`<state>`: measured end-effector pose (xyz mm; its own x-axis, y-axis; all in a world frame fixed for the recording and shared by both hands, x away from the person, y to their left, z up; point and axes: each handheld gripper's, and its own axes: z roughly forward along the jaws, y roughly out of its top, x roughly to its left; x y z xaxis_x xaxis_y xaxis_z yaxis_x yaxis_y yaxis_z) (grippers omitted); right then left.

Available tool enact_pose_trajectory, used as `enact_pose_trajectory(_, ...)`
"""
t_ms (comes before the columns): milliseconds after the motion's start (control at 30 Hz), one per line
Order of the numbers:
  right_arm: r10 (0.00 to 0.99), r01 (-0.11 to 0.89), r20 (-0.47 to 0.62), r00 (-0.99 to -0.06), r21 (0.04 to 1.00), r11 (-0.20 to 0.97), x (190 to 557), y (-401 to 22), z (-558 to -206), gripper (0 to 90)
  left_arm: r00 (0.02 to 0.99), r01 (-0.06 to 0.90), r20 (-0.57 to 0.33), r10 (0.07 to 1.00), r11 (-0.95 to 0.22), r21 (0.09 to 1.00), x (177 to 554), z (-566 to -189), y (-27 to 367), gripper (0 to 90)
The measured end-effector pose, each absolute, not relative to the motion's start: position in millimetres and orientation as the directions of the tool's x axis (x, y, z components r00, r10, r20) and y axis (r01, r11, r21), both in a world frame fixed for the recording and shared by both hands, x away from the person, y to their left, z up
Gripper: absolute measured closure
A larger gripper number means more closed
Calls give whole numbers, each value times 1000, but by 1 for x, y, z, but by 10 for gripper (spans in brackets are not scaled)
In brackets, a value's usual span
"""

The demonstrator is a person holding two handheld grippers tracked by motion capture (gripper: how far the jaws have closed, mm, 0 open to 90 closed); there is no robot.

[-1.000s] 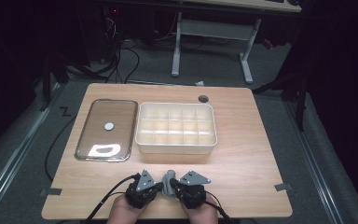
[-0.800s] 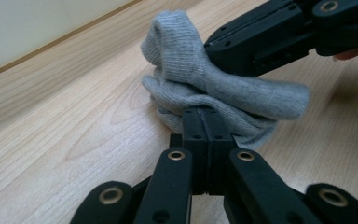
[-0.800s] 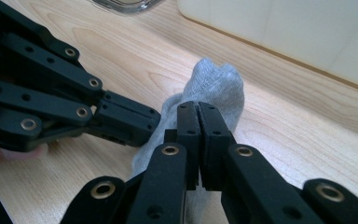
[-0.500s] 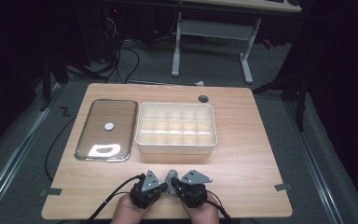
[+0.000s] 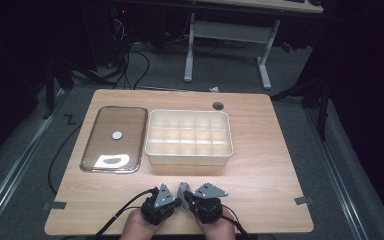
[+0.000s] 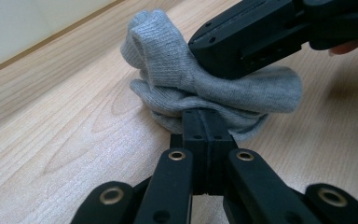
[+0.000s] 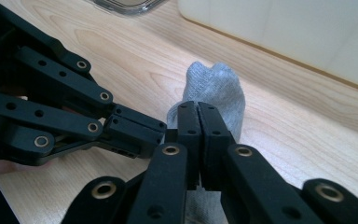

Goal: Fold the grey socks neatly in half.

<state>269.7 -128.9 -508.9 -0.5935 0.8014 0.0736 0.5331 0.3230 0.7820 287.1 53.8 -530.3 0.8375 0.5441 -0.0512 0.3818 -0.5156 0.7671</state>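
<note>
Wooden table (image 5: 260,165), near edge: a small bunched-up grey knit sock (image 6: 205,88), all rumpled folds, pinched by both the left gripper (image 6: 207,122) and right gripper (image 7: 198,117), jaws clamped tight on it.

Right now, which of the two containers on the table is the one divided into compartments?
The white box, right of the clear tray: a grid of dividers splits it, while the tray is one flat undivided piece.

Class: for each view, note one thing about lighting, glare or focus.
High view: lit table amid dark surroundings, white glare on the clear lid. Left gripper view: the grey cloth is sharp, the box wall behind soft. Right gripper view: the near claw is sharp, the background blurred.
</note>
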Motion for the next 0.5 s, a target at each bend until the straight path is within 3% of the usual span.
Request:
enact_pose_trajectory(300,803,527,52,-594,779,340,267,-127,-519,900,836,387,-44,548,-530,755,288,-531,54,887)
enact_pose_trajectory(400,803,525,48,-594,780,342,266,-127,-520,900,832,393,-47,552,-528,753,289,-531,56,860)
enact_pose_trajectory(500,800,517,44,-598,784,343,266,-127,-523,900,826,403,-57,561,-516,756,291,-530,60,777)
